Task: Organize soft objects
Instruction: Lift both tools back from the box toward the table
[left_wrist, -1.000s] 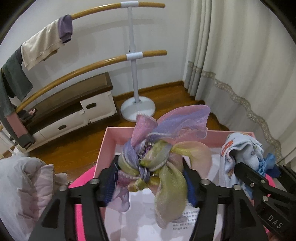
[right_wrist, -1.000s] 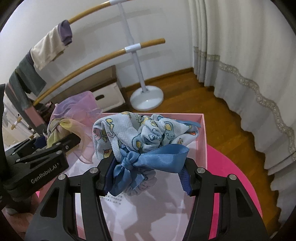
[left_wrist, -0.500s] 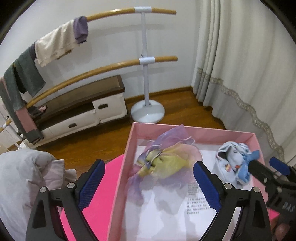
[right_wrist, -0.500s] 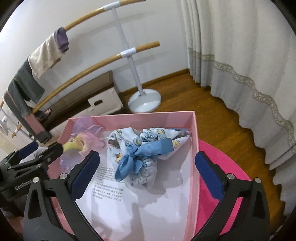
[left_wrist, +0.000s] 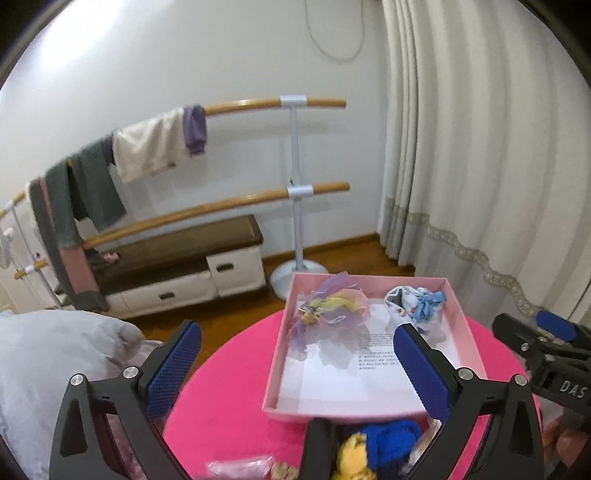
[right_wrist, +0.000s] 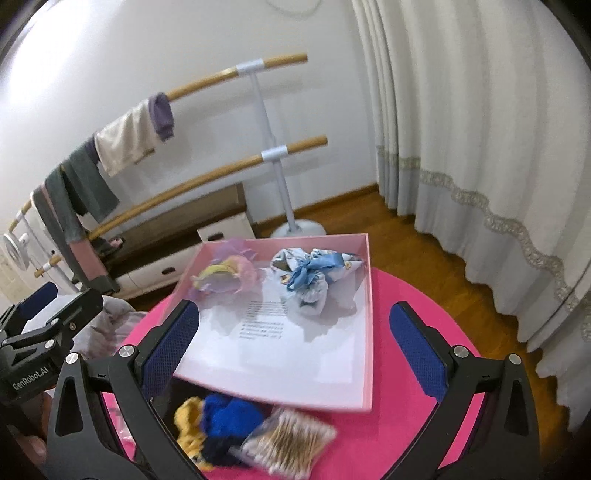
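On the round bright-pink table (right_wrist: 402, 295) sits a shallow pink cardboard box (right_wrist: 369, 295) holding 2 scrunchies side by side, pastel organza (left_wrist: 332, 308) and blue-ribboned print cotton (left_wrist: 415, 306), while left gripper (left_wrist: 295, 365) and right gripper (right_wrist: 293, 343) hover wide apart, empty

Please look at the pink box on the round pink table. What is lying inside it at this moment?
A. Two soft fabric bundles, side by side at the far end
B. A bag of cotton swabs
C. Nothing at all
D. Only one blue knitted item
A: the pastel organza bundle and the printed bundle with a blue ribbon both lie in the pink box, near its far wall.
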